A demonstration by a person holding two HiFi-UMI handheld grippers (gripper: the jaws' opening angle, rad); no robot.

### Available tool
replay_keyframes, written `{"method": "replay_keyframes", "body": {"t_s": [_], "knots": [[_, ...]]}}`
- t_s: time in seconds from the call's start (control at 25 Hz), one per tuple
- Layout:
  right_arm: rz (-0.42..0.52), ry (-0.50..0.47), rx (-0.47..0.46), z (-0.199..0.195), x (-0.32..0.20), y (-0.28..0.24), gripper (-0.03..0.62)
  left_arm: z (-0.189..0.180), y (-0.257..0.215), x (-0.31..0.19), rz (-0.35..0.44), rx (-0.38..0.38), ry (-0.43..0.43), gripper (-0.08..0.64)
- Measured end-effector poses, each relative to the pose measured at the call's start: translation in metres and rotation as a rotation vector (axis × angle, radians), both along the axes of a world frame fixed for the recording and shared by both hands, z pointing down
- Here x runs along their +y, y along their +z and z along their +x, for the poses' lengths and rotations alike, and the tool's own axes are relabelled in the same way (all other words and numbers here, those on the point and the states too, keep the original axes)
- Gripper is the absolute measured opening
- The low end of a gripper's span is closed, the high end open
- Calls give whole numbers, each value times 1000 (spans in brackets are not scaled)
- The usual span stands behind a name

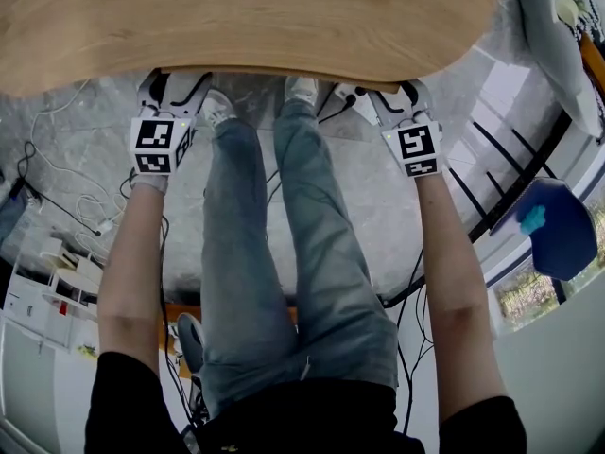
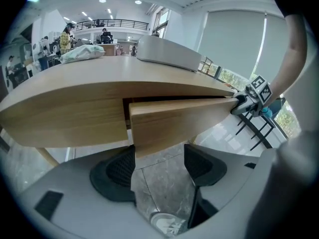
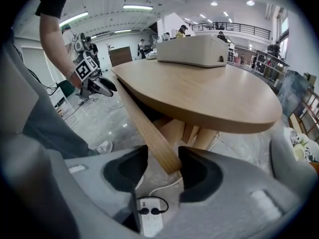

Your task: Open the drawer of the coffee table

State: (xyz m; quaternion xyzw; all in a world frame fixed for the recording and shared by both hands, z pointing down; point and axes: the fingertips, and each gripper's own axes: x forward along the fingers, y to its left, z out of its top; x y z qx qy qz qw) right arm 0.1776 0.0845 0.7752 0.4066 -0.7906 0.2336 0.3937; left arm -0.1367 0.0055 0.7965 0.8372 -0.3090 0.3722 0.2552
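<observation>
My right gripper clamps the end of the light wooden drawer front, which stands slightly out beneath the oval light wooden coffee table. My left gripper gapes around its other corner, unclenched. Black-and-white square markers top both grippers.

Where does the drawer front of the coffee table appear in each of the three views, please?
Head view: not visible; the tabletop covers it.
Left gripper view: the drawer front crosses the centre, just below the tabletop.
Right gripper view: the drawer front slants from upper left down to the centre, beside the tabletop.
Shared landmark: the tabletop, seen in all three.
</observation>
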Motion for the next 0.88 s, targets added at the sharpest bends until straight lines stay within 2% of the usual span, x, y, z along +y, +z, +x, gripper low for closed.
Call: {"method": "replay_keyframes", "body": {"t_s": [0.52,0.72,0.88], "knots": [[-60,-27,16,-16,43,2,176,-15,-1,41,-48,-17,10,308],[-76,-27,33,-18,50,4,176,-19,0,51,-71,-34,53,308],[-78,-27,44,-19,49,4,178,-23,-3,43,-58,-50,84,308]]}}
